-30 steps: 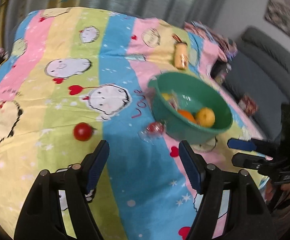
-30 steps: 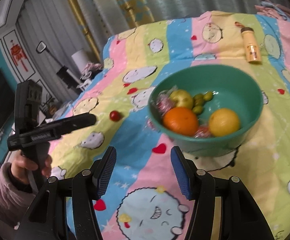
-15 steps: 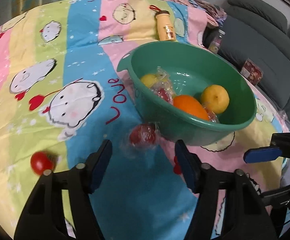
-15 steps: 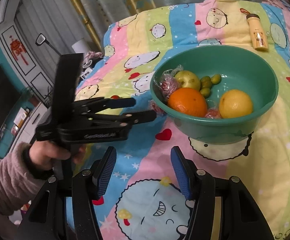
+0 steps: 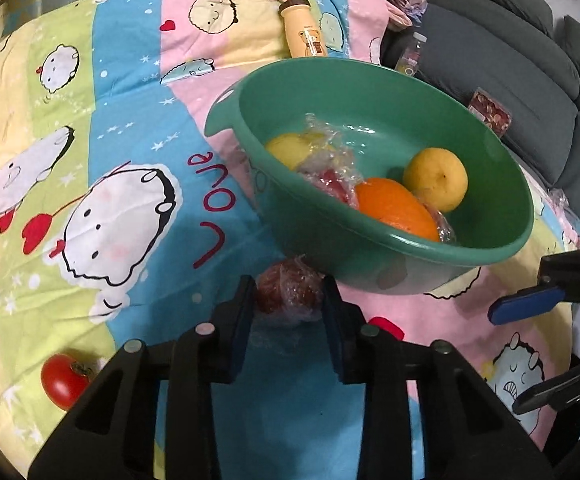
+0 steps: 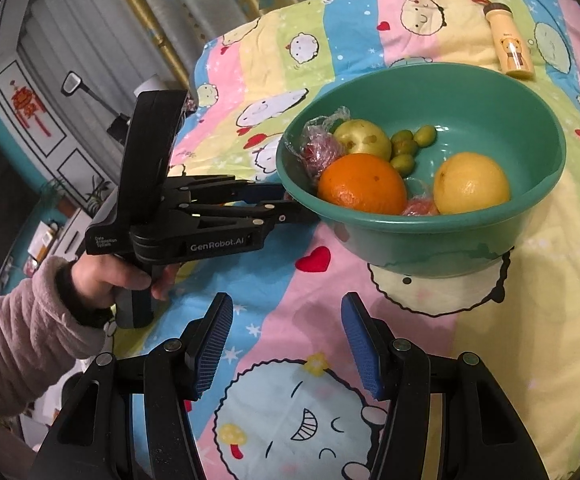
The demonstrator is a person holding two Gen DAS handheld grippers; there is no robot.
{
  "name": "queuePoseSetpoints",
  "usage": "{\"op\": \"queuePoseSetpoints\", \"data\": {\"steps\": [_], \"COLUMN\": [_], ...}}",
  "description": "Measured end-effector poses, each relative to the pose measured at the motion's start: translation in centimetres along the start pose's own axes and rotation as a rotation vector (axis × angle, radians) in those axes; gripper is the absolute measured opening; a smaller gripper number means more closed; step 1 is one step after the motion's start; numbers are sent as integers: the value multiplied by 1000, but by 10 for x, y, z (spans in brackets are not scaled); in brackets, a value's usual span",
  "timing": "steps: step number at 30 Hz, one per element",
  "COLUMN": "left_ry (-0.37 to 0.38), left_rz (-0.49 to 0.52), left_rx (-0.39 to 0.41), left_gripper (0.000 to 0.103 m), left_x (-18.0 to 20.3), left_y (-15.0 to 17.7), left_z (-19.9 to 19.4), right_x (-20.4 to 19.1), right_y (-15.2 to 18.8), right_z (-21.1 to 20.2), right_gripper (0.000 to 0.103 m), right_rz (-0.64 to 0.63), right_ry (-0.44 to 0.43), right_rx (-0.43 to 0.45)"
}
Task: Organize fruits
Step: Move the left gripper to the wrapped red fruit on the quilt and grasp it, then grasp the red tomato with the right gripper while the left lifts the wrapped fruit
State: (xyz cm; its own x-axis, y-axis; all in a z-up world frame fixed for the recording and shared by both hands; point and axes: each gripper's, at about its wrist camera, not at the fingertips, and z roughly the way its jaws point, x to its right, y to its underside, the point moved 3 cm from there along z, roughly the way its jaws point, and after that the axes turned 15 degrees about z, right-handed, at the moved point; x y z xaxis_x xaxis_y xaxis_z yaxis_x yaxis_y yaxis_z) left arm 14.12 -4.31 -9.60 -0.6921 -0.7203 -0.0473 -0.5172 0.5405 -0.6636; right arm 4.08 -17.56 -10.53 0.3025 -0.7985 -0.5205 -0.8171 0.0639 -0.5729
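Just beside the near wall of the round green plastic basin (image 5: 486, 216), on the pastel striped cartoon bedspread (image 5: 122, 92), a small red fruit wrapped in clear crinkled film (image 5: 290, 294) is sitting between the fingers of the left gripper (image 5: 288, 312), which have just been closing and are now pinching it. The right gripper (image 6: 286, 344) is hovering over the bedspread with its blue-padded fingers spread and nothing between them. A bare red tomato (image 5: 64, 380) is lying apart at lower left.
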Motion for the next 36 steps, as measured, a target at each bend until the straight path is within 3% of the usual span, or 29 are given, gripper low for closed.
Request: {"op": "queuePoseSetpoints", "data": {"steps": [9,19,28,36], "left_ry": [0,-61,-133,-142], "left_rz": [-120,-328,-428,-469], "left_rx": [41,165,195,236], "left_gripper": [32,32,32,32], "left_x": [1,-15,-26,-34], "left_y": [13,56,104,128], "left_z": [-26,-101,-146,-168], "right_x": [-4,-30,-71,-110], "right_y": [-1,1,-7,-32], "right_z": [0,15,55,100], "right_gripper": [57,57,57,57], "right_rz": [-10,-56,-138,-272], "right_ry": [5,-9,-19,38], "right_rx": [-6,-40,-85,-75]}}
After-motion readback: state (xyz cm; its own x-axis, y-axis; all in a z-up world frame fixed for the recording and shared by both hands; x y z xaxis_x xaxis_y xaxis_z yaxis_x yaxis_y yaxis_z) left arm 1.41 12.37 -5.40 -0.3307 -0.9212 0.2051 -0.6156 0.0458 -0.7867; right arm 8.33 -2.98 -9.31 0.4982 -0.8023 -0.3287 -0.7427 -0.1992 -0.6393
